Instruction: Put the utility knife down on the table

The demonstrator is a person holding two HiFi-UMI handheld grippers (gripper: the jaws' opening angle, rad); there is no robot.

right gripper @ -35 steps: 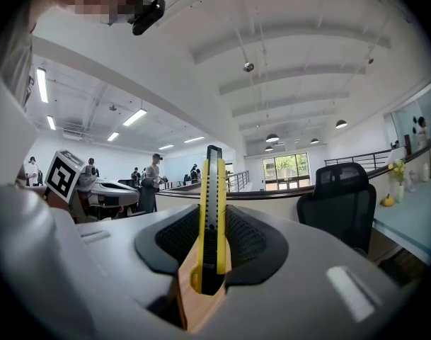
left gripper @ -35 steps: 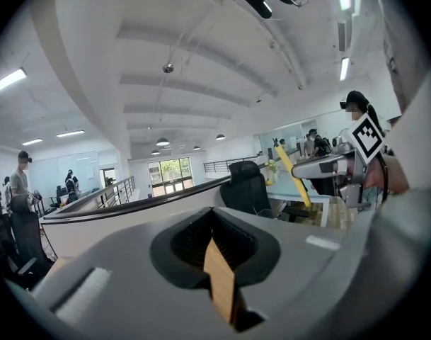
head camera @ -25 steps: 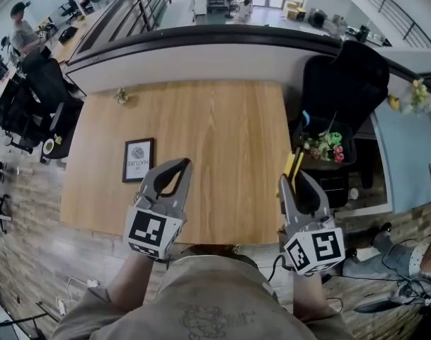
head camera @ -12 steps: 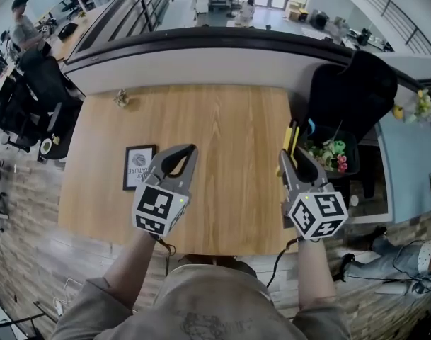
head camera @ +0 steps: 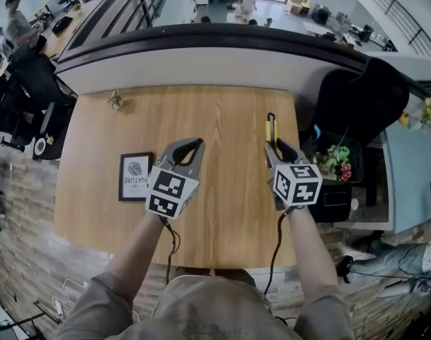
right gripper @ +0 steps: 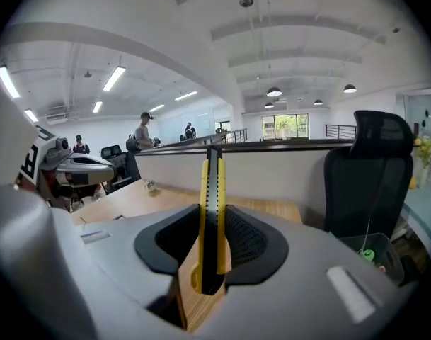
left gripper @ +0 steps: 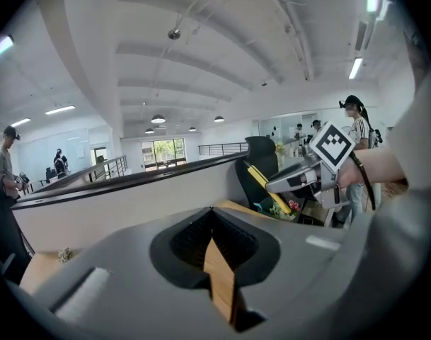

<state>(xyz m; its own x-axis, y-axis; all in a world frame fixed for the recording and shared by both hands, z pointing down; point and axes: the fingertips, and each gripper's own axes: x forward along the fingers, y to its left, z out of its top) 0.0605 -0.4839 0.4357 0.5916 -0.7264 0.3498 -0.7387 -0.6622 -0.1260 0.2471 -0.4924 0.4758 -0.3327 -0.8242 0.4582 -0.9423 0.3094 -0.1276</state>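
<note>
- While your right gripper (head camera: 274, 149) is clamped on the utility knife (right gripper: 211, 190), the task is not yet done. The knife stands on its edge between the jaws, and its yellow-and-black body sticks out well ahead of the fingertips.
- Below and ahead of that gripper lies the wooden surface (head camera: 229, 119). The knife looks to be held in the air above it, not touching, though you cannot read the clearance from these views.
- Your left gripper (head camera: 192, 146) has its jaws together on nothing. It hovers off to the left of the right gripper, well apart from the knife, and has no part in this step.
- Just left of the left gripper lies a small framed picture (head camera: 135, 176). To the right of the right gripper, past the edge of the surface, stand a black chair (head camera: 357, 91) and a bin (head camera: 332, 154) of small items. Neither is in your way.
- By my judgement the first part is done, since the knife is gripped and sits over the surface.
- What is left is to lower the knife onto the bare wood just ahead of the right gripper, part the jaws, and draw the gripper clear.
</note>
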